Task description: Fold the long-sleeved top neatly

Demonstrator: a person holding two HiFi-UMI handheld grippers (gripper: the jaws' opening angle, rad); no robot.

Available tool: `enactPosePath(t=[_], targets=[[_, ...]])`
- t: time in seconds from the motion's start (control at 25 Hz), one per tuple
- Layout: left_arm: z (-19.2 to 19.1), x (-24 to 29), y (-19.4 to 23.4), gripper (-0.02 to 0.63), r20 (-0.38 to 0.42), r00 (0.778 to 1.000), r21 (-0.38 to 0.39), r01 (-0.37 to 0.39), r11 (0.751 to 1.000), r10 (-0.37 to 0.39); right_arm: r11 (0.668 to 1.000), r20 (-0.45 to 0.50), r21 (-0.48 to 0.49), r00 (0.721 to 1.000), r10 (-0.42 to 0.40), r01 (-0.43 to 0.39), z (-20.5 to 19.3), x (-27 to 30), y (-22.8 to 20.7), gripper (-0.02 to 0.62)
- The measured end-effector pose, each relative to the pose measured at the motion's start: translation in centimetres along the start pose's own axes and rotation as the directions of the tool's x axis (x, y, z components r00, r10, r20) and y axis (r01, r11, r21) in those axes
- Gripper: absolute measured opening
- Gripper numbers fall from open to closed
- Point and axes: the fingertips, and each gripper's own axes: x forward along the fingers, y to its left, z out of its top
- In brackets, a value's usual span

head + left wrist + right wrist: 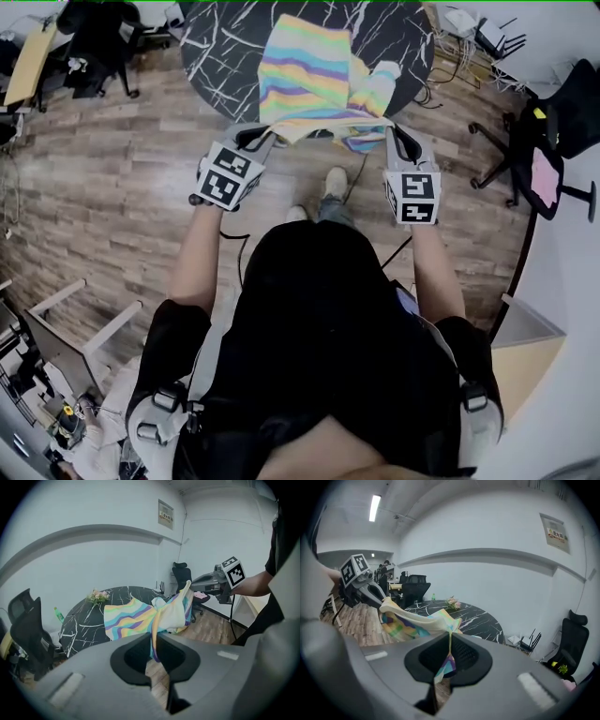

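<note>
one: start with the big things. where does everything sit?

two: a round black marble table point(225, 47) fills the upper middle of the head view. the striped long-sleeved top point(305, 80) lies partly on it, and its near edge is lifted off the table's front rim toward the person.

one: and the claws?

two: the left gripper point(265, 134) is clamped on the near left corner of the top. its own view shows the cloth pinched thin between closed jaws. the right gripper point(395, 136) is clamped the same way on the near right corner, with a scrap of striped cloth hanging below the pinch. the edge runs between the two.

one: which step is this?

two: an early fold, i'd judge, with one edge picked up at both corners. the next move calls for both hands to carry that edge across together, keep it taut and level, then lay it down square.

one: what can't you read?

two: i can't tell whether the hem or the shoulders are gripped. one sleeve bunches at the right of the pile and the other is hidden. small flowers point(97, 595) sit near the top's far edge, and a green bottle point(59, 616) stands by the table's left rim in the left gripper view.
</note>
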Motion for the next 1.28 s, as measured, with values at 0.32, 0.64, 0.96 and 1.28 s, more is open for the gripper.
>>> enactPosePath(t=[0.32, 0.64, 0.96, 1.28], targets=[[-0.4, -6.1, -2.3, 0.038, 0.059, 0.998, 0.092, -0.015, 0.996, 0.009, 0.997, 0.101, -0.025, 0.993, -0.066, 0.069, 2.5, -5.8, 3.2, 0.015], [0.8, -11.2, -4.8, 0.04, 0.124, 0.992, 0.136, -0.029, 0.99, 0.012, 0.993, 0.206, -0.026, 0.972, -0.111, 0.119, 5.7, -11.1, 4.7, 0.015], [3.5, -15.1, -6.7, 0.04, 0.177, 0.979, 0.15, -0.128, 0.98, 0.1, 0.992, 0.319, -0.065, 0.944, -0.08, 0.106, 8.5, -14.7, 4.2, 0.015], [5.3, -16.5, -13.4, 0.04, 0.157, 0.983, 0.112, -0.112, 0.987, 0.094, 0.99, 0.398, -0.116, 0.917, -0.026, 0.078, 10.5, -20.9, 1.2, 0.015]])
